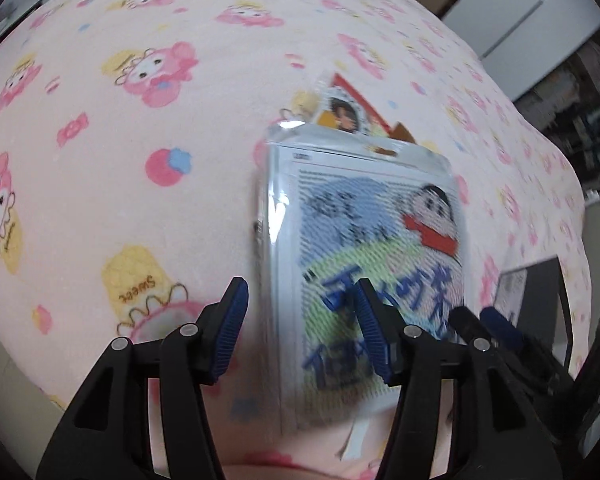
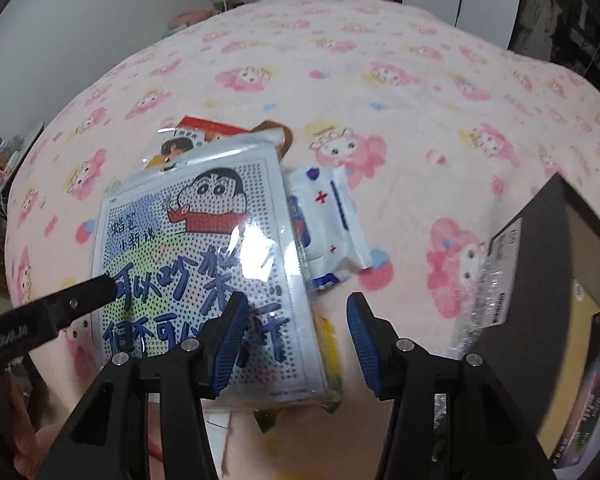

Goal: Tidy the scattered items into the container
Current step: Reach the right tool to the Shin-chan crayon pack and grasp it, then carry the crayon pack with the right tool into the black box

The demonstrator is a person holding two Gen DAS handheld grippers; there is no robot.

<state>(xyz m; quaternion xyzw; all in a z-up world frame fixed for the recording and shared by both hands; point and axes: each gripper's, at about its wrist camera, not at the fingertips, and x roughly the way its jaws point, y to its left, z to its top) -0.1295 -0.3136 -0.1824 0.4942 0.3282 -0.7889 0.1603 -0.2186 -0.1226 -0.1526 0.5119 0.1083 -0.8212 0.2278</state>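
Note:
A clear-wrapped cartoon bead-art packet point(image 1: 364, 240) point(image 2: 196, 256) lies flat on the pink cartoon-print bedspread point(image 1: 140, 200). My left gripper point(image 1: 302, 332) is open just above it, straddling the packet's left edge without its pads touching. My right gripper point(image 2: 298, 340) is open over the packet's right edge, where a yellow item point(image 2: 330, 344) sticks out from underneath. A red and orange packet point(image 2: 196, 136) lies partly under the far end. A white wet-wipes pack point(image 2: 328, 224) rests to the right. The black box point(image 2: 540, 280) point(image 1: 544, 296) stands further right.
The bedspread point(image 2: 420, 100) runs far behind the items. A white cabinet point(image 1: 520, 20) and dark shelves stand beyond the bed's far right. One finger point(image 2: 88, 294) of the left gripper reaches in from the left, and a small cluttered table point(image 2: 4, 184) stands past the bed's left edge.

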